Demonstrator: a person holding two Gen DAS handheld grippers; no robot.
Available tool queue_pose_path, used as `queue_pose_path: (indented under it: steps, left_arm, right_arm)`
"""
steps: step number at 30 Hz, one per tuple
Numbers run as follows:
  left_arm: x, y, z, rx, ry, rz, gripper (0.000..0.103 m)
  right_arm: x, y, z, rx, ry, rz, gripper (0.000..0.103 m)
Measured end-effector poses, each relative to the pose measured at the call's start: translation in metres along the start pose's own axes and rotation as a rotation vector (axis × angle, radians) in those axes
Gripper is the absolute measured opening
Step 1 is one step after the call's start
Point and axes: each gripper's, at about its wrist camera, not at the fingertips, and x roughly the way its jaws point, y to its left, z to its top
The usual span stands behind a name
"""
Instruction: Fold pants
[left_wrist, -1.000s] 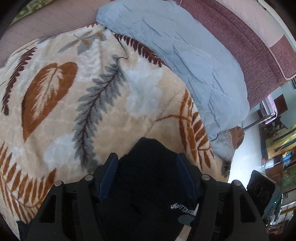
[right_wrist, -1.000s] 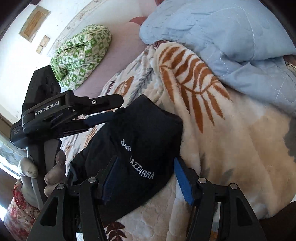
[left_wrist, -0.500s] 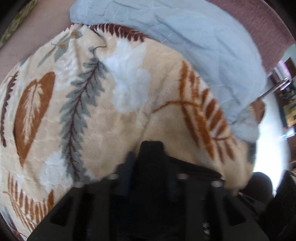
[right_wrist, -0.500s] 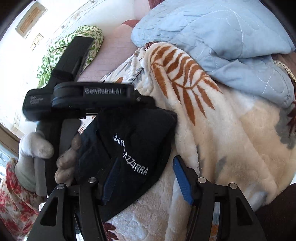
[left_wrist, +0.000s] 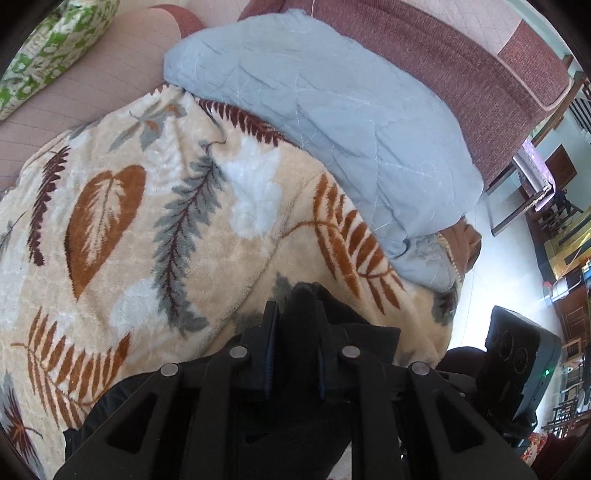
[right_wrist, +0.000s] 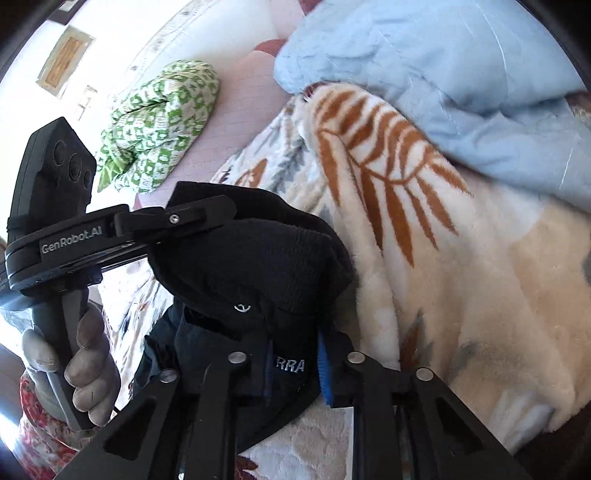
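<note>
Cream fleece blanket (left_wrist: 155, 229) printed with brown and grey leaves covers the bed, with a pale blue quilt (left_wrist: 332, 122) lying across it toward 1 o'clock and a green-patterned pillow (right_wrist: 159, 125) far off at 11 o'clock. On the blanket lie the black pants (right_wrist: 258, 266), bunched into a dark mound with white lettering on the cloth. The left tongs (left_wrist: 294, 332) have just been closing and now pinch a raised fold of the pants, which stands up between the blue pads at 6 o'clock in the left wrist view. The right tongs (right_wrist: 295, 369) have likewise just been closing and now clamp the lettered edge of the pants, low at 6 o'clock. From the right wrist, the other tool shows at 9 o'clock, held in a gloved hand (right_wrist: 74, 362), its tip buried in the pants.
</note>
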Motion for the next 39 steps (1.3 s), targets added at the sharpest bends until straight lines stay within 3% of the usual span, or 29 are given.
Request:
queue_pose_path:
  steps: [5, 11, 19, 23, 28, 30, 32, 34, 36, 39]
  left_arm:
    - [-0.048, 0.011, -0.014, -0.049, -0.089, -0.028, 0.016]
    - [-0.112, 0.05, -0.06, -0.173, -0.205, -0.039, 0.017]
    - [-0.15, 0.124, -0.152, -0.435, -0.312, -0.026, 0.018]
    - [-0.156, 0.153, -0.185, -0.536, -0.338, -0.039, 0.018]
    - [-0.161, 0.177, -0.216, -0.622, -0.373, -0.042, 0.018]
    - [-0.163, 0.185, -0.227, -0.66, -0.378, -0.029, 0.018]
    - [-0.166, 0.193, -0.238, -0.698, -0.385, -0.029, 0.029]
    - [-0.171, 0.202, -0.252, -0.737, -0.395, -0.033, 0.033]
    - [-0.176, 0.209, -0.263, -0.768, -0.399, -0.038, 0.034]
    - [-0.186, 0.21, -0.275, -0.788, -0.413, -0.004, 0.036]
  right_arm:
    - [-0.025, 0.047, -0.004, -0.162, -0.026, 0.029, 0.018]
    - [-0.035, 0.12, -0.02, -0.377, 0.044, 0.122, 0.017]
    - [0.009, 0.196, -0.075, -0.615, 0.215, 0.156, 0.017]
    - [0.032, 0.219, -0.111, -0.717, 0.279, 0.129, 0.017]
    - [0.058, 0.238, -0.128, -0.788, 0.322, 0.109, 0.018]
    - [0.062, 0.241, -0.135, -0.807, 0.335, 0.103, 0.024]
    - [0.063, 0.243, -0.141, -0.818, 0.354, 0.119, 0.033]
    - [0.063, 0.245, -0.147, -0.818, 0.39, 0.176, 0.056]
    - [0.061, 0.247, -0.153, -0.838, 0.4, 0.218, 0.062]
    - [0.057, 0.252, -0.159, -0.888, 0.411, 0.24, 0.063]
